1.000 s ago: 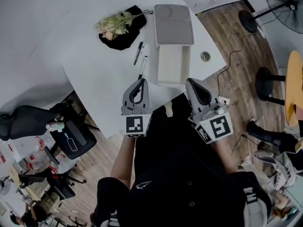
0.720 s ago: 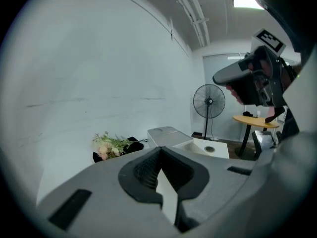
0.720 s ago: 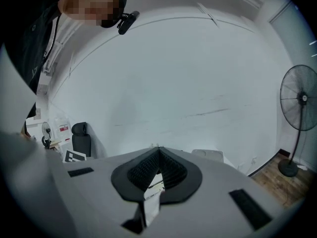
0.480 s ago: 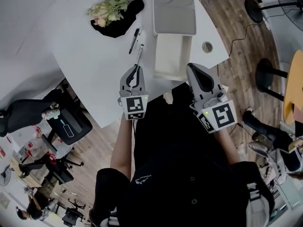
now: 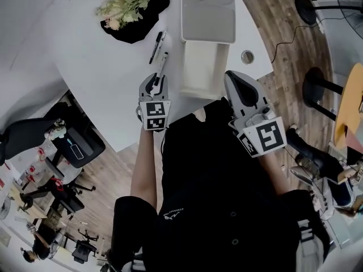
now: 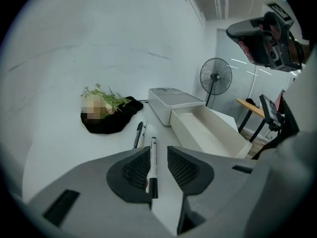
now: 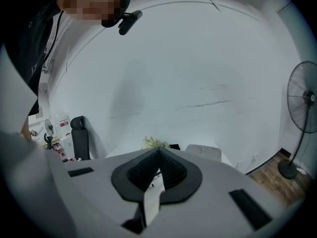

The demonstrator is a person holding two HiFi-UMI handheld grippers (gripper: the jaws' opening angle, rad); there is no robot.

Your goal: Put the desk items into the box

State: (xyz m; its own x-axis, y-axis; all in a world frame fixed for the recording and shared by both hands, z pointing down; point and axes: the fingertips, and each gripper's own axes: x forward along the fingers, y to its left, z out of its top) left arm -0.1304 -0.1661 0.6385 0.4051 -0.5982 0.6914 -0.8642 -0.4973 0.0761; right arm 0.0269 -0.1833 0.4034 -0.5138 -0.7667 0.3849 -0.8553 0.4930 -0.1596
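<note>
Jaws of the left gripper [image 6: 157, 151] stand a little apart, with a black-capped white marker [image 6: 152, 165] lying on the desk between them. The marker sits closer to the left-hand jaw and is not pinched from both sides. Its far end points out past the fingertips toward 12 o'clock.

The right gripper [image 7: 158, 152] has its jaws closed tip to tip with nothing between them. In the head view it hangs at the desk's near edge, at about 3 o'clock from the left gripper and apart from it.

The open white box [image 5: 201, 72] lies on the white desk [image 5: 108, 78] at about 2 o'clock from the left gripper, empty inside. A closed white container [image 5: 207, 10] sits against its far end.

Two more pens [image 5: 158, 39] lie side by side just beyond the marker, at 12 o'clock. Farther off at 11 o'clock, a sprig of flowers [image 5: 121, 7] rests on a black cloth [image 5: 142, 24].

A small round object [image 5: 247, 56] sits at 3 o'clock from the box, near the desk edge. A standing fan [image 6: 215, 77] is on the floor behind.
</note>
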